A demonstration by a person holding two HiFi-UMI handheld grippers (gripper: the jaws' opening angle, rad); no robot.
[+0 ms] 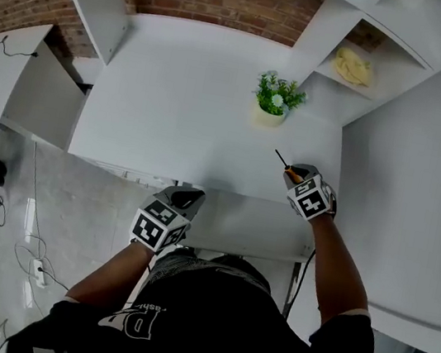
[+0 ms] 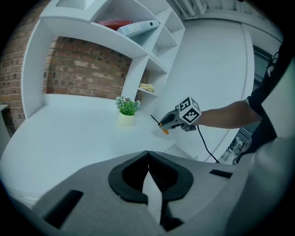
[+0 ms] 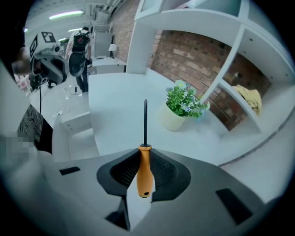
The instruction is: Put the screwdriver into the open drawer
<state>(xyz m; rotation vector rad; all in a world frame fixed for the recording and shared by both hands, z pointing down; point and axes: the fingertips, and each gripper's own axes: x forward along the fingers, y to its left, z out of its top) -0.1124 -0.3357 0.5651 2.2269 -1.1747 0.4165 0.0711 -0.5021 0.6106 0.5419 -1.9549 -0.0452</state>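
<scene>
The right gripper (image 1: 298,180) is clamped on the orange handle of the screwdriver (image 3: 145,174). Its dark shaft points away from the person, over the near right corner of the white tabletop (image 1: 175,97) and short of the small potted plant (image 1: 274,98). The left gripper (image 2: 148,156) hangs at the near edge further left, its jaws pressed together on nothing. Just under that near edge, between the two grippers, a pale panel (image 1: 250,225) juts toward the person. This is most likely the open drawer, so the tool sits above and just beyond it, not yet inside. To do the step well, I would draw the right gripper back toward the body and down. I would then bring the shaft level so it lies along the drawer rather than poking over a wall, lower it until the handle rests on the drawer floor, and only then part the jaws. The drawer's inside and walls cannot be made out in the head view — the person's body (image 1: 213,321) covers its near part — and neither gripper view looks into it. The yellow thing (image 1: 353,66) on the far right shelf (image 1: 393,70) is too small to name.
</scene>
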